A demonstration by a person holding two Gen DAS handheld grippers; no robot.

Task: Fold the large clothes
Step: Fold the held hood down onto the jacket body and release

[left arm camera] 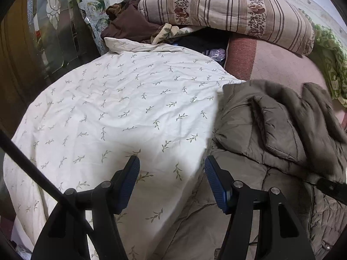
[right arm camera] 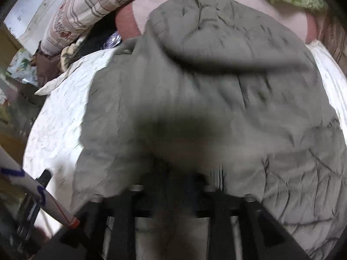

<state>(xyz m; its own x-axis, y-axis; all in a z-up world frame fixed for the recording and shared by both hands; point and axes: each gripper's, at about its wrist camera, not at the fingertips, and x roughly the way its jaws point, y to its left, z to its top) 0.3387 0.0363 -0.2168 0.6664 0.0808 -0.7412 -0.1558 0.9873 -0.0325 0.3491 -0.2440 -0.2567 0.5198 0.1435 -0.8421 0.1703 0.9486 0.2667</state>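
A grey-brown quilted jacket (left arm camera: pixel 271 130) lies bunched on the bed, partly over a white sheet with a leaf print (left arm camera: pixel 119 97). My left gripper (left arm camera: pixel 172 166) hovers open above the sheet at the jacket's left edge, with nothing between its blue pads (left arm camera: pixel 132 173). In the right wrist view the jacket (right arm camera: pixel 206 86) fills most of the frame and is blurred. My right gripper (right arm camera: pixel 173 173) sits right at the fabric; a dark blurred fold hides its fingertips, so I cannot see how its jaws stand.
A striped floral quilt (left arm camera: pixel 227 10) is folded at the head of the bed on a pink blanket (left arm camera: pixel 271 60). Brown clothes (left arm camera: pixel 128 23) are piled beside it, green leafy cloth (left arm camera: pixel 331 65) at far right. A glass-panelled cabinet (left arm camera: pixel 54 21) stands left.
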